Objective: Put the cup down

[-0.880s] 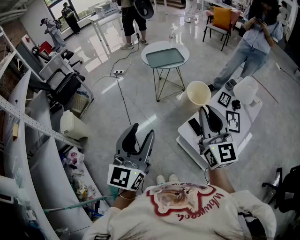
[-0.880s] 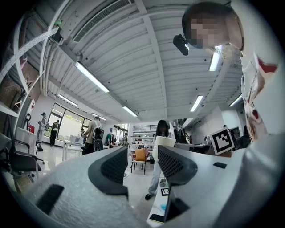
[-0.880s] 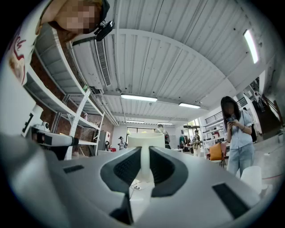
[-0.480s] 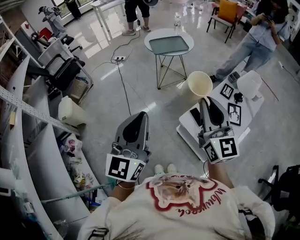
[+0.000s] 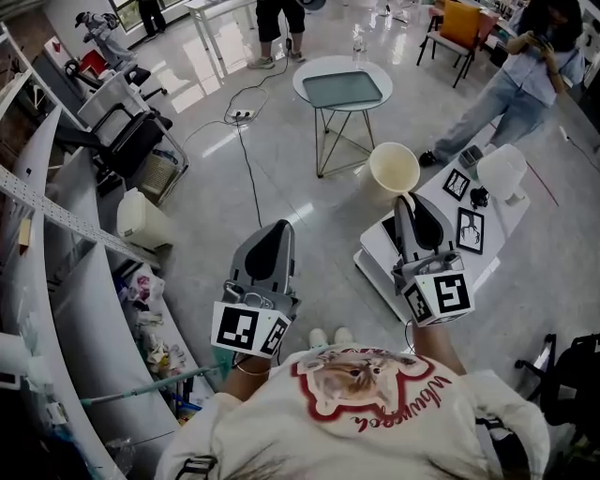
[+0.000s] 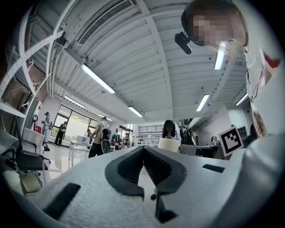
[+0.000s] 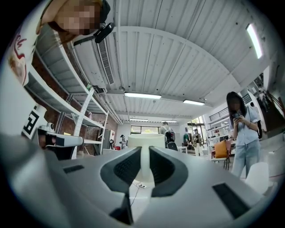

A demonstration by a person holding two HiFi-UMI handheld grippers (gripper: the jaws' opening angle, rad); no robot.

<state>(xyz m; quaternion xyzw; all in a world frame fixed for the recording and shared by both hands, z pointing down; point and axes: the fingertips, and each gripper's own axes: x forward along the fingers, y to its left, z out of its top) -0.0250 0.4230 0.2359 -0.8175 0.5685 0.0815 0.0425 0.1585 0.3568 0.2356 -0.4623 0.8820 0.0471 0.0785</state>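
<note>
The room is big and bright, with a shiny grey floor, a white ribbed ceiling with long strip lights, and tall windows at the far end. A round table stands on thin metal legs, with a black cable on the floor beside it and an orange chair further back. Grey shelves and a black office chair line one side, and a low white table sits on the other.

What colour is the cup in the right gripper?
The cup is cream, a pale off-white; the head view shows it best.
</note>
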